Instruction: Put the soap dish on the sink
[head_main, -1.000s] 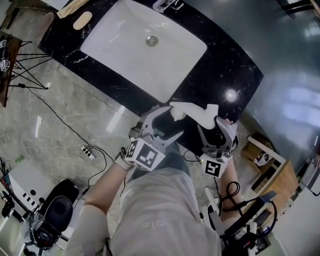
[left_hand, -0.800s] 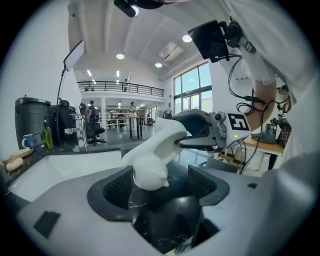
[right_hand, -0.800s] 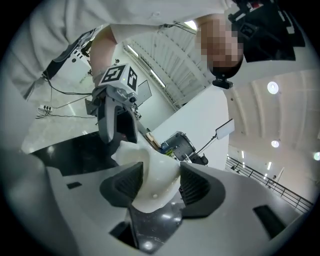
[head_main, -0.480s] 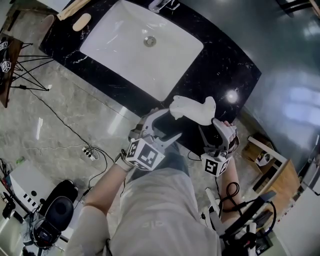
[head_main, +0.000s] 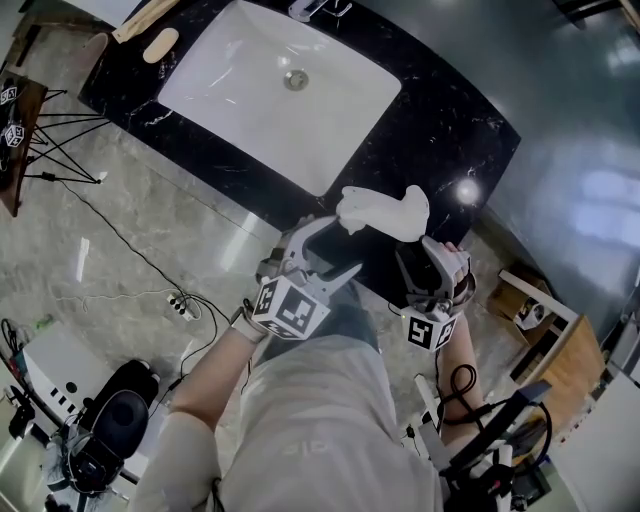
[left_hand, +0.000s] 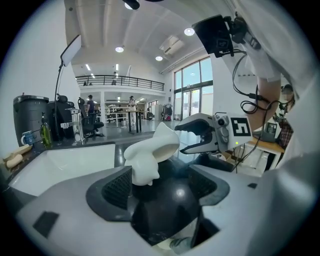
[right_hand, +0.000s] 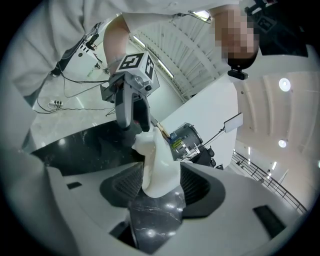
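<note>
The soap dish (head_main: 385, 212) is white and curved, and it hangs in the air above the near right part of the black marble desk (head_main: 450, 130). It is close to the desk's near edge and sits near and to the right of the white sink (head_main: 270, 90), not touching either.

The right hand-held gripper (head_main: 430, 250) has it: in the right gripper view the dish (right_hand: 157, 160) stands upright between that gripper's (right_hand: 160, 187) two ribbed pads, which press on its lower end from both sides with the jaws set wide.

The left hand-held gripper (head_main: 345, 245) is at the dish's other end with its jaws spread apart. In the left gripper view the dish's foot (left_hand: 150, 157) lies just beside the left pad of this gripper (left_hand: 160, 185), and the right pad stands clear of it. The right gripper (left_hand: 182, 140) shows beyond the dish there, and the left one (right_hand: 134, 125) shows behind it in the right gripper view.

A tap (head_main: 320, 8) stands at the far edge of the sink.
</note>
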